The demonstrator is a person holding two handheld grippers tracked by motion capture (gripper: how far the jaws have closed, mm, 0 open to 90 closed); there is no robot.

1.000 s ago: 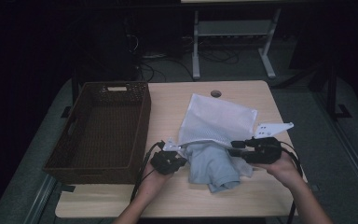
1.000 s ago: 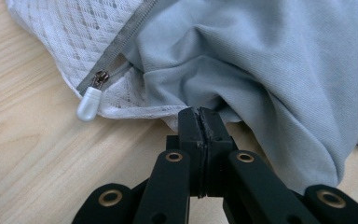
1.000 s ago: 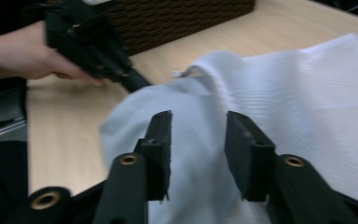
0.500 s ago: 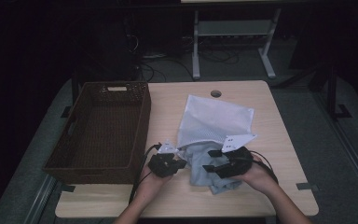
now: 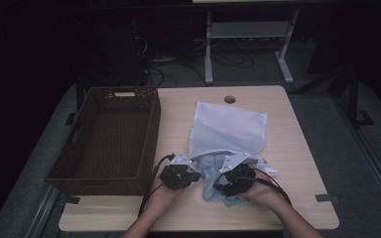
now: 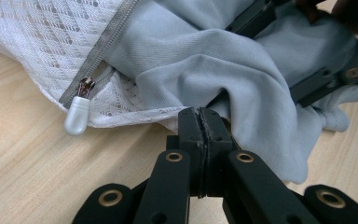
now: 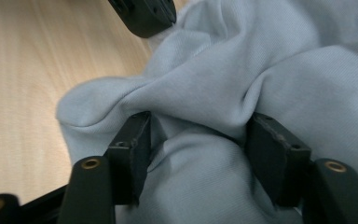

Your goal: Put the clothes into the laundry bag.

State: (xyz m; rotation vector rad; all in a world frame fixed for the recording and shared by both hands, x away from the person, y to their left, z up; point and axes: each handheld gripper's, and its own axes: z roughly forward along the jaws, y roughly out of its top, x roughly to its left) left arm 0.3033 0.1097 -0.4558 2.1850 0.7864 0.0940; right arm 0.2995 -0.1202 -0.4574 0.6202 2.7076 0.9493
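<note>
Keeping the left tool [image 6: 198, 114] clamped flat, apparently nipping the lower rim of the mesh bag [image 5: 228, 129] right at its tips; lying just to the left of those tips, the white zip pull [image 6: 77, 119], zip standing open; spilling out of that mouth and rolling across in front of the tool, the grey garment [image 6: 242, 79], half in the bag and half on the desk [image 5: 297, 163].

Straddling a fat fold of that garment with the right tool [image 7: 198, 140], jaws apart and just now having been opening, cloth bulging up between the pads without being squeezed; not really gripping yet.

Judging the handling now: dealing with soft, light, floppy jersey, nothing fragile, but sagging and bunching wherever lifted; calling for a thick gathered fold deep between the pads rather than a thin edge, probably the ridge lying right between the right tool's jaws; taking the bag by its stiffer zip hem, the mesh likely snagging or sliding otherwise.

Struggling to see how much garment is sitting inside the bag, hidden behind the mesh; unable to confirm exactly what is caught in the left tool's tips, shadowed there; losing the garment's far end under the right hand in the dim high view; leaving the brown basket [image 5: 109, 134] alone, out beyond the left tool's outer side.
</note>
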